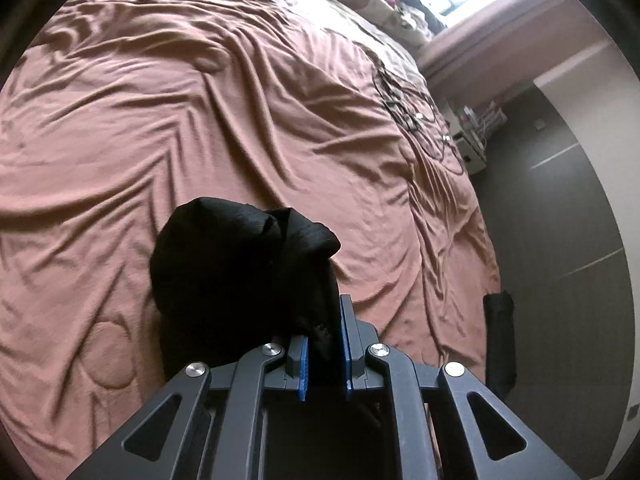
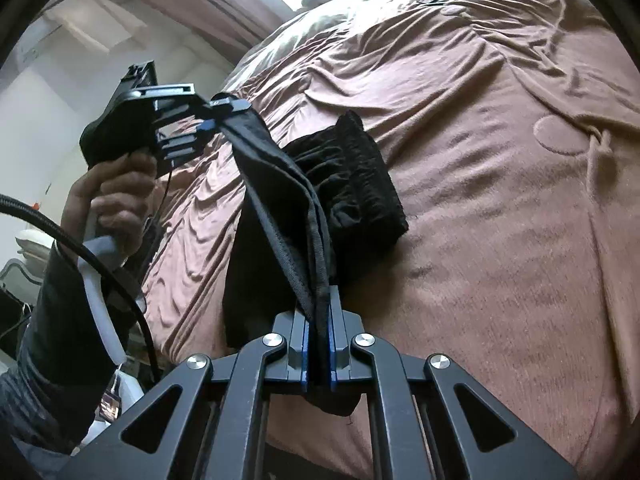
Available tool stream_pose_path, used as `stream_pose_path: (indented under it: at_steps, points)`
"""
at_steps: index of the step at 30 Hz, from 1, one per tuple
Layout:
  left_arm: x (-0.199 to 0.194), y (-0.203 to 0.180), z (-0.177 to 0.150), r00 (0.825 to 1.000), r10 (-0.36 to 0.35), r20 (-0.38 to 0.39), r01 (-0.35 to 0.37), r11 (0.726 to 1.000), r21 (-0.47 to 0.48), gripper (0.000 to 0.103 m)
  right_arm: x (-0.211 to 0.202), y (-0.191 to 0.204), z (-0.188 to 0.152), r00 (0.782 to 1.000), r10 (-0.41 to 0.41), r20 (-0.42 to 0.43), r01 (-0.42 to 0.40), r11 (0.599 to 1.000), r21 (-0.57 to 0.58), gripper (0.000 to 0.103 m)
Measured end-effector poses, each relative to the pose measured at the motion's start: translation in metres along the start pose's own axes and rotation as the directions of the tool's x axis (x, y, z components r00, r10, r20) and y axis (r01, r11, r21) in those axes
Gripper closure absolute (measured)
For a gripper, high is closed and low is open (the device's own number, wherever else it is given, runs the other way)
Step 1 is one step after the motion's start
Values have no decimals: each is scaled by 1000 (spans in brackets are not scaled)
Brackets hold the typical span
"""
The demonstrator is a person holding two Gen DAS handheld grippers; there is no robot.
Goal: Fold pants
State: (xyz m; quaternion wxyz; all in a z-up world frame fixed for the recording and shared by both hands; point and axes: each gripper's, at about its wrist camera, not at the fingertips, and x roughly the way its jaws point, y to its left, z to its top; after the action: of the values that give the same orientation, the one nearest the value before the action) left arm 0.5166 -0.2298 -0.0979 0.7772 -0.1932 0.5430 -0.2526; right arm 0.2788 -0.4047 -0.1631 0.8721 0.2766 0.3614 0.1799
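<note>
Both the left tongs [image 1: 325, 344] and right tongs [image 2: 318, 332] clench the black pants [image 2: 352, 184] lifted off the bed [image 2: 500, 160]; next, carry this edge toward 12 o'clock and fold.

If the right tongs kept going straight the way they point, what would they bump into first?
Probably the black pants themselves: the right tongs already pinch one edge, and the bunched waistband lies just ahead. Beyond it is the brown bedspread. Depth is hard to judge.
</note>
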Motion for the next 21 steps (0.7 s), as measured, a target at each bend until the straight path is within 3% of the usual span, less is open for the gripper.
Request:
stream_pose_path:
  at_steps: [4,8,9,11,21]
  points:
    - [15,-8,3,999,-6,-36,7,1000,21,89,2,-8,-5,1000,-12,-7,12,999,34,100]
    - [25,-9,3,998,-14,-63,15,1000,17,50,5,-12,-6,1000,-14,-6,14,998,63,100]
    - [24,-9,2,998,-16,-56,17,1000,21,44,5,-13,-6,1000,-13,-5,14,998,68,100]
    - [22,-6,-1,999,1,-51,1,999,34,40,6,-14,-7,1000,-14,-4,15,997,77,100]
    - [2,38,-29,995,54,-79,-54,999,4,40,5,-12,-13,1000,6,-7,-5,996,85,100]
